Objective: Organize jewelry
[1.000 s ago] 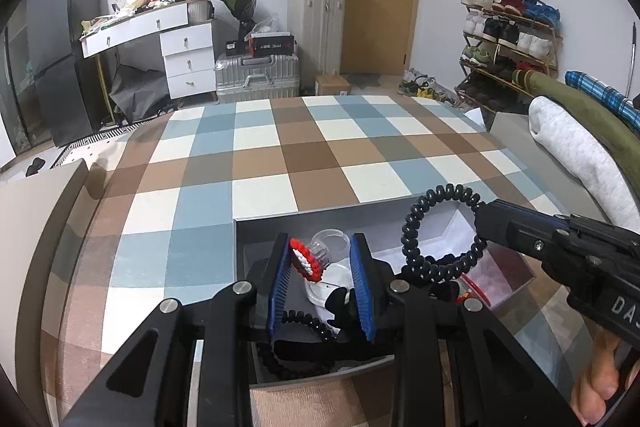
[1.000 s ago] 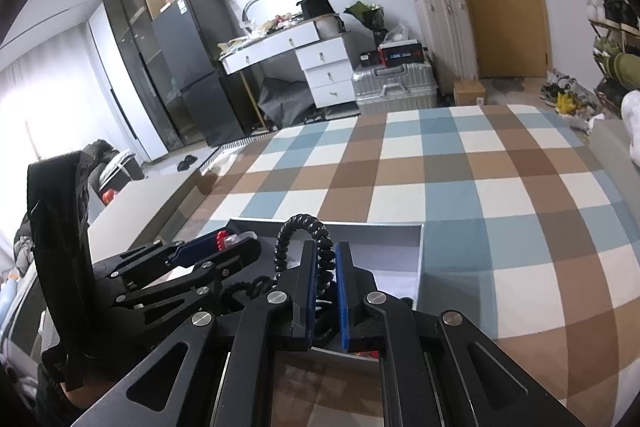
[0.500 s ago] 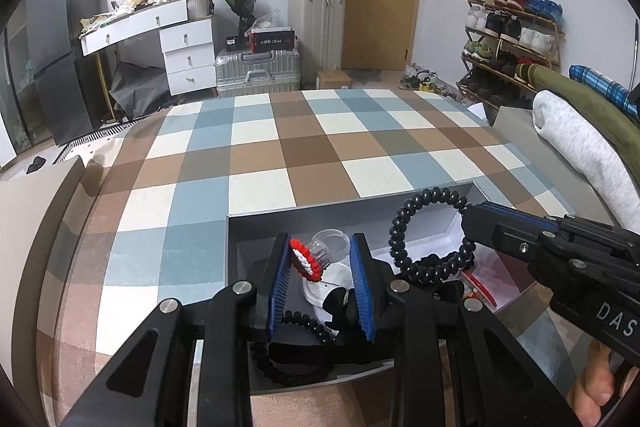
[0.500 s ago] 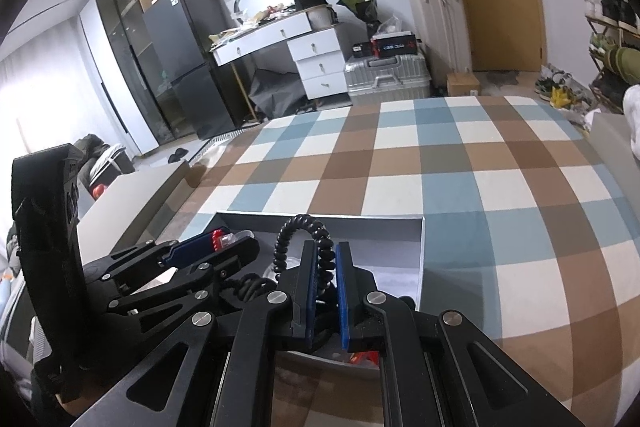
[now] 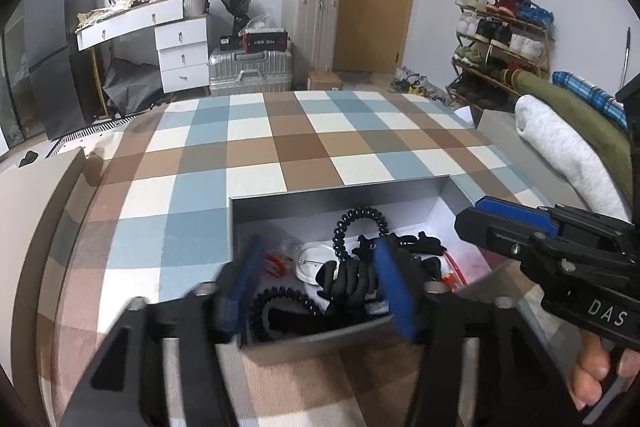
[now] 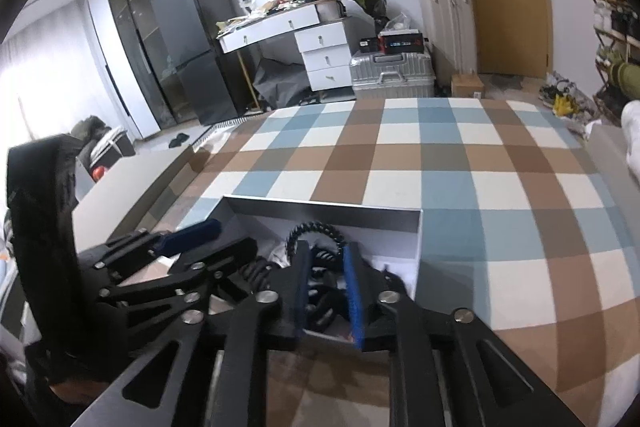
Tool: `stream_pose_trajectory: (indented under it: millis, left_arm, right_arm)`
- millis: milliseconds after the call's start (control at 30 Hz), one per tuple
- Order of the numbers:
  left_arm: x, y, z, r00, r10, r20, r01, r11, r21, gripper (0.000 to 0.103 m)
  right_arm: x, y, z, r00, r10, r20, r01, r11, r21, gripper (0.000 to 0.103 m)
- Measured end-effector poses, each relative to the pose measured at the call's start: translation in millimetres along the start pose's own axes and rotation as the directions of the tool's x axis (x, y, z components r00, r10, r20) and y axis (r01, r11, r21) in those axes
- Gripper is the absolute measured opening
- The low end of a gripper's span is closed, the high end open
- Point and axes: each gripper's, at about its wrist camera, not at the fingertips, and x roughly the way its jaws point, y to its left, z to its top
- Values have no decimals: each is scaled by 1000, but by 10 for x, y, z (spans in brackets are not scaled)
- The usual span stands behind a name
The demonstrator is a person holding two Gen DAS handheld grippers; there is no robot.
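Inside the grey box (image 5: 340, 193), at 12 o'clock from the left tool (image 5: 320, 287), spread wide and empty: coiled black bracelet (image 5: 358, 223), standing on edge; right tool (image 6: 326, 291), part-open, empty, equally near.

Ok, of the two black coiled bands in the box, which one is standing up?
The far black coiled band, arching upright near the gray box's back wall. The other coiled band lies flat by the front wall, between the left gripper's fingers.

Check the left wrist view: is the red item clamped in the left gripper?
No, the left gripper is open, and the red item lies in the box.
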Motion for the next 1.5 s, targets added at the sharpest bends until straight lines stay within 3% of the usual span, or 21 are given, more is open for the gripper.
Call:
stream_pose_trajectory:
  millis: [133, 200, 267, 333, 833, 1500]
  left_arm:
    - [-125, 8, -54, 1000, -3, 20, 3, 1000, -6, 84]
    - [-186, 6, -94, 1000, 1, 31, 0, 1000, -8, 86]
    - [-209, 8, -125, 999, 3, 33, -2, 1000, -7, 96]
    - [-254, 14, -175, 999, 1, 53, 0, 1000, -18, 102]
    - [-411, 103, -384, 985, 56, 165, -58, 998, 8, 102]
    - [-382, 134, -458, 982, 46, 181, -46, 999, -3, 102]
  right_arm:
    - [-109, -7, -53, 1000, -19, 21, 19, 999, -25, 54]
    - [-154, -4, -81, 1000, -16, 21, 16, 999, -34, 72]
    - [-209, 2, -109, 1000, -7, 29, 8, 999, -39, 92]
    - [-277, 31, -143, 999, -1, 47, 4, 998, -55, 102]
    - [-414, 11, -363, 981, 41, 187, -28, 997, -73, 103]
    - [-399, -34, -510, 968, 18, 252, 2, 997, -79, 103]
